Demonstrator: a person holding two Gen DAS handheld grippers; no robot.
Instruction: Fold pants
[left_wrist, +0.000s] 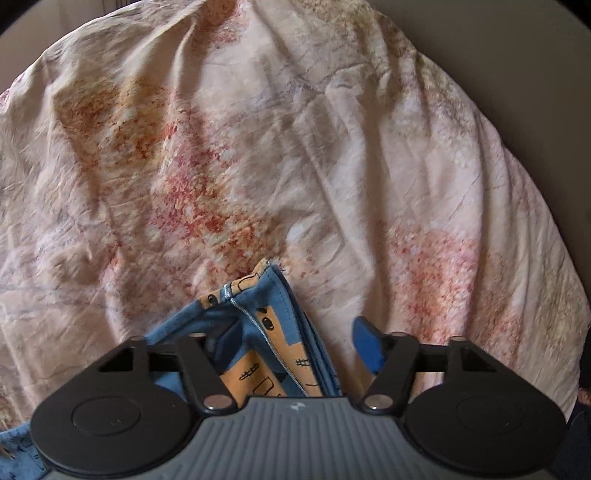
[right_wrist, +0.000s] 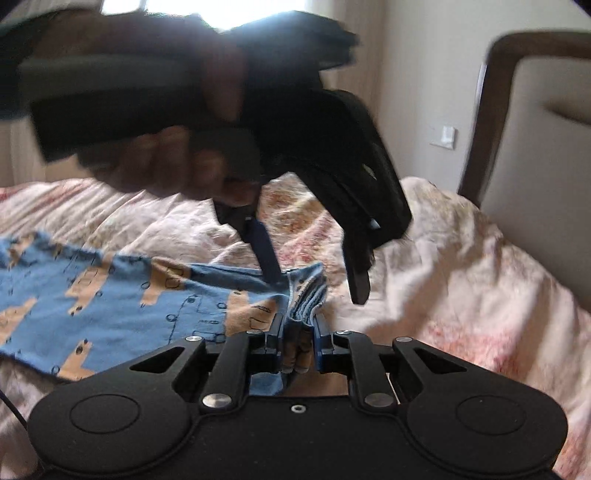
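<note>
1. Pants, blue with orange figures, are lying spread across the bed toward the left in the right wrist view, with one stacked edge bunched up just ahead of both tools.
2. The right gripper is clamping that bunched edge, its jaws drawn close with several layers of cloth pinched between them.
3. The left gripper is standing spread wide; the folded corner of the pants is lying between its jaws, against the left finger and apart from the blue pad on the right one.
4. The bedsheet, cream with red and orange blotches, is lying wrinkled under everything.
5. Only the right wrist view is showing the hand around the left tool's handle, blurred, plus a padded headboard, a wall switch and a bright window.
6. Only the left wrist view is showing the hem stitching up close.
</note>
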